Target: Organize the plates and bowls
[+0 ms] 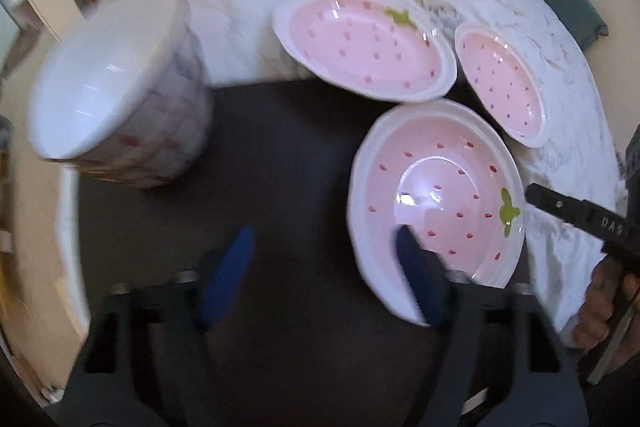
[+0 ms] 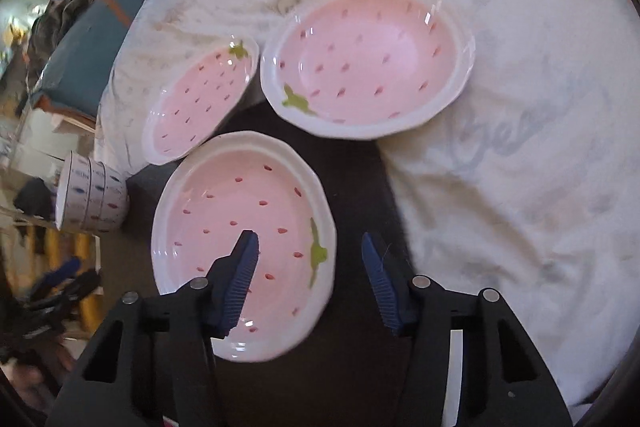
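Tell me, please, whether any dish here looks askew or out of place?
The stack of white bowls lies tipped on its side, its opening facing sideways. The three pink strawberry plates lie upright.

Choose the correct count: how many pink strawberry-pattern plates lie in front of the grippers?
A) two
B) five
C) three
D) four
C: three show in both views, the nearest plate on the dark surface and two more beyond it, one at the left and one at the right, at the edge of the white cloth.
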A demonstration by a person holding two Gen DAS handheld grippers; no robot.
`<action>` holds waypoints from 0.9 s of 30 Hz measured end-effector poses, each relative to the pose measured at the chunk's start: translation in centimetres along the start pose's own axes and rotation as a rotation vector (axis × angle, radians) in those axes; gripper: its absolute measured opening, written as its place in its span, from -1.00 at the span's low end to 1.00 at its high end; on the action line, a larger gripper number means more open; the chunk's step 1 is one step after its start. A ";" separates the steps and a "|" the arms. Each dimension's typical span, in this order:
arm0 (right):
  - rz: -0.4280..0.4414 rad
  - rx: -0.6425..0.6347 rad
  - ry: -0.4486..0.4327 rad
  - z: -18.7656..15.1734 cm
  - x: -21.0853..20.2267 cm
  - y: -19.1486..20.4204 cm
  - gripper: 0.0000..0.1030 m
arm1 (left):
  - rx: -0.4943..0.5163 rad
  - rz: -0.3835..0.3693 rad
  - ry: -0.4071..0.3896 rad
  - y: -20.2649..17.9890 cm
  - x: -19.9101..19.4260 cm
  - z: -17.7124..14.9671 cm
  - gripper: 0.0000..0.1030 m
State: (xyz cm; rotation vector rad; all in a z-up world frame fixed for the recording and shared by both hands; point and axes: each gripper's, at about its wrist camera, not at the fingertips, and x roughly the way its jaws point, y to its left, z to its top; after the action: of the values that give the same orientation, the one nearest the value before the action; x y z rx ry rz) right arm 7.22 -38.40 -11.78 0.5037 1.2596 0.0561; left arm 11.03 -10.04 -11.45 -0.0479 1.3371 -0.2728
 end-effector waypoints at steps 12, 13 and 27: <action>-0.058 -0.008 0.112 0.4 4.5 0.0 -0.60 | 0.008 -0.061 0.074 -1.2 4.1 0.1 -0.75; -0.059 -0.009 0.111 0.4 4.5 0.0 -0.60 | 0.014 -0.053 0.072 -1.2 3.9 -0.1 -0.75; -0.032 -0.176 0.226 -5.5 5.6 5.2 -0.60 | -0.049 0.057 0.133 4.6 1.3 -4.1 -0.76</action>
State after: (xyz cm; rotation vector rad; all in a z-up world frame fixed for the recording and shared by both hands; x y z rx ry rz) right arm 5.20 -30.18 -15.94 0.3312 1.4681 0.1995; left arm 8.12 -5.34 -14.54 -0.0327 1.4754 -0.1973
